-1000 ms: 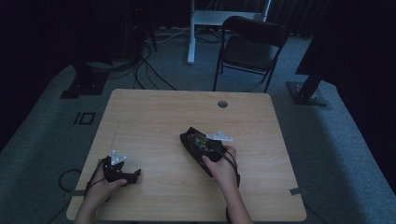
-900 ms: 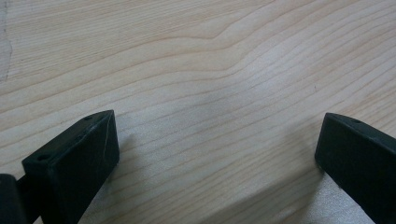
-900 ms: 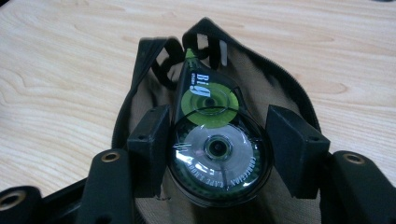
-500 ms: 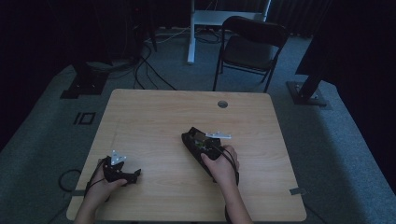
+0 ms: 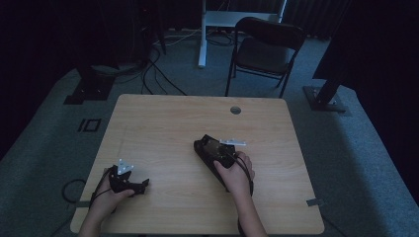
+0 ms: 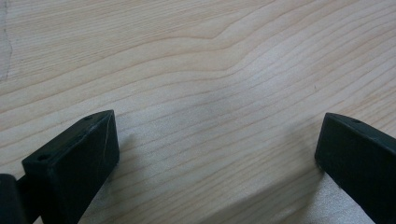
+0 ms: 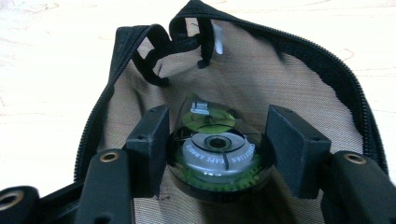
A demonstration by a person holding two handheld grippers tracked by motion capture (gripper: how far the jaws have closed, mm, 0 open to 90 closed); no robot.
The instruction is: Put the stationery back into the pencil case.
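Note:
A black zip pouch with a tan mesh lining lies open on the wooden table. Inside it sits a round clear-topped case with a silver disc and green contents. My right gripper reaches into the pouch, its two jaws pressed against the case's left and right sides. In the high view that gripper covers the pouch at the table's centre right. My left gripper rests open over bare wood, and it sits near the front left corner.
A round cable hole marks the table's far side. Behind the table stand a dark folding chair and a white desk leg. Cables run across the grey floor at the back left.
My right hand and the pouch have shifted a little to the right. The left gripper has stayed put.

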